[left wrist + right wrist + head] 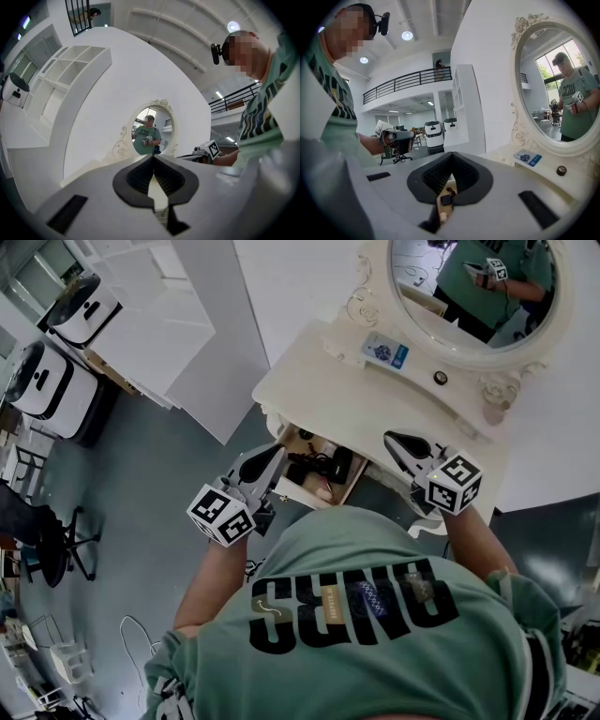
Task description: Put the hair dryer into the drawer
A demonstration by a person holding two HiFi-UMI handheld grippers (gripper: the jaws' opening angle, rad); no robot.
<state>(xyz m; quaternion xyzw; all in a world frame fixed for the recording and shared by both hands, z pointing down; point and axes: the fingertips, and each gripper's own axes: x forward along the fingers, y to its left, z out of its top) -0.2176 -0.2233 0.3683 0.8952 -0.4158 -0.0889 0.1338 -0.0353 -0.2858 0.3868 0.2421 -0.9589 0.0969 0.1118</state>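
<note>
Hair dryer [323, 465] lay in the open drawer [349, 486] under the counter [375, 404]; left hand-held gripper [277, 454] at nine o'clock, right hand-held gripper [390, 437] at three, both clenched, empty.

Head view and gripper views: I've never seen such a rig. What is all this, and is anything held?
No robot: a person holds a hand tool with a claw in each hand. The head view looks down from their head; each gripper view looks along one claw. The left claw and right claw are shut and empty. They stand at a white dressing table with a mirror. On top lie a blue-and-white card and a dark knob. Below, the open drawer holds a black thing, likely the hair dryer.
</note>
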